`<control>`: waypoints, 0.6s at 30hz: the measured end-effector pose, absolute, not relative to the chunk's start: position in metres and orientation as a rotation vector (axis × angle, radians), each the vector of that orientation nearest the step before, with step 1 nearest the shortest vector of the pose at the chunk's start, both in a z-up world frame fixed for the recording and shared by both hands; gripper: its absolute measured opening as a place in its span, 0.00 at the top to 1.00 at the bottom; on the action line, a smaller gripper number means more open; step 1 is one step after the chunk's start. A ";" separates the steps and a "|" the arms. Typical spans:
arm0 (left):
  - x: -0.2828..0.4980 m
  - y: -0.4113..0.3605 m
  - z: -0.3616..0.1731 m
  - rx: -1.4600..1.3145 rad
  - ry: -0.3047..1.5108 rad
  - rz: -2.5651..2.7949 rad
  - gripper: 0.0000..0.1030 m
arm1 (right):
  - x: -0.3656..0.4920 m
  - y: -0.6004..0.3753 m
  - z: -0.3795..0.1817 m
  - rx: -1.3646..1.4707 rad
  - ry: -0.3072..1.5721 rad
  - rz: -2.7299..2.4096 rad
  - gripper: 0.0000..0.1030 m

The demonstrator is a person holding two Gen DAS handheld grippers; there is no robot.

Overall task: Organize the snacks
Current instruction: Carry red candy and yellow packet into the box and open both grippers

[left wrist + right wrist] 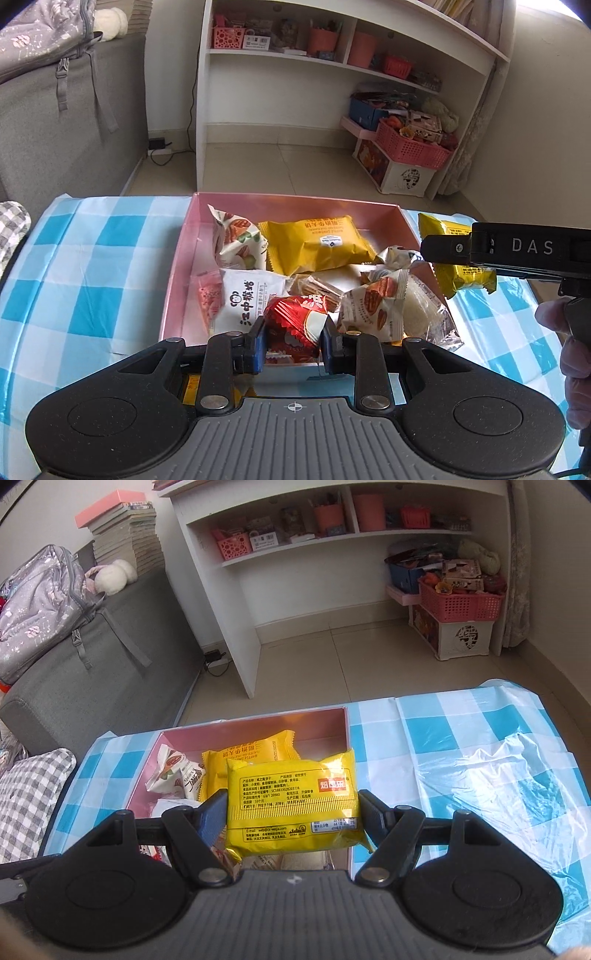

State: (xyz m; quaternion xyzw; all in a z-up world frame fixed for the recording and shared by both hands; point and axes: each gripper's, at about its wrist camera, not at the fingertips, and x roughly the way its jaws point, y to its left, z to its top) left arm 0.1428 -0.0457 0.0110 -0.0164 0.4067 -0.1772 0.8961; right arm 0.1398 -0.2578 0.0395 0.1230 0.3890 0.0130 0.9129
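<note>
Left wrist view: the left gripper [293,338] is closed on a red snack packet [295,326] at the near edge of the pink box [177,258], which sits on a blue checked cloth [85,258] and holds other snacks.

Right wrist view: the right gripper [293,818] clamps a yellow snack packet [291,797] above the box's right side

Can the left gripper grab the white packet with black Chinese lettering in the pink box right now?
Probably not: the left gripper is already shut on a red snack. The white packet lies uncovered just left of it in the pink box, so release first.
</note>
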 end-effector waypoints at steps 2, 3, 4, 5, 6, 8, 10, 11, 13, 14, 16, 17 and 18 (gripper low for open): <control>0.147 -0.051 0.007 -0.047 0.850 -0.368 0.75 | 0.142 -0.258 0.038 0.263 0.793 0.027 0.32; 0.150 -0.055 0.005 -0.053 0.857 -0.365 0.75 | 0.143 -0.259 0.038 0.270 0.788 0.029 0.32; 0.152 -0.058 0.003 -0.059 0.863 -0.362 0.75 | 0.144 -0.259 0.038 0.277 0.782 0.033 0.32; 0.154 -0.059 0.001 -0.066 0.868 -0.357 0.75 | 0.144 -0.259 0.038 0.282 0.778 0.037 0.32; 0.157 -0.062 -0.002 -0.076 0.874 -0.353 0.75 | 0.145 -0.258 0.038 0.287 0.773 0.041 0.31; 0.160 -0.065 -0.006 -0.090 0.880 -0.346 0.75 | 0.146 -0.257 0.037 0.292 0.763 0.046 0.32; 0.163 -0.067 -0.008 -0.103 0.875 -0.343 0.75 | 0.147 -0.255 0.037 0.296 0.756 0.051 0.31; 0.165 -0.068 -0.009 -0.111 0.872 -0.342 0.75 | 0.147 -0.254 0.037 0.297 0.753 0.054 0.31; 0.167 -0.068 -0.008 -0.123 0.861 -0.340 0.75 | 0.148 -0.253 0.036 0.298 0.750 0.060 0.31; 0.167 -0.068 -0.008 -0.124 0.851 -0.342 0.74 | 0.148 -0.253 0.035 0.298 0.750 0.062 0.31; 0.167 -0.068 -0.007 -0.120 0.832 -0.342 0.71 | 0.148 -0.254 0.035 0.304 0.746 0.065 0.25; 0.168 -0.069 -0.007 -0.121 0.832 -0.344 0.65 | 0.148 -0.254 0.036 0.306 0.744 0.067 0.24; 0.168 -0.068 -0.007 -0.125 0.831 -0.343 0.55 | 0.148 -0.255 0.036 0.310 0.743 0.069 0.20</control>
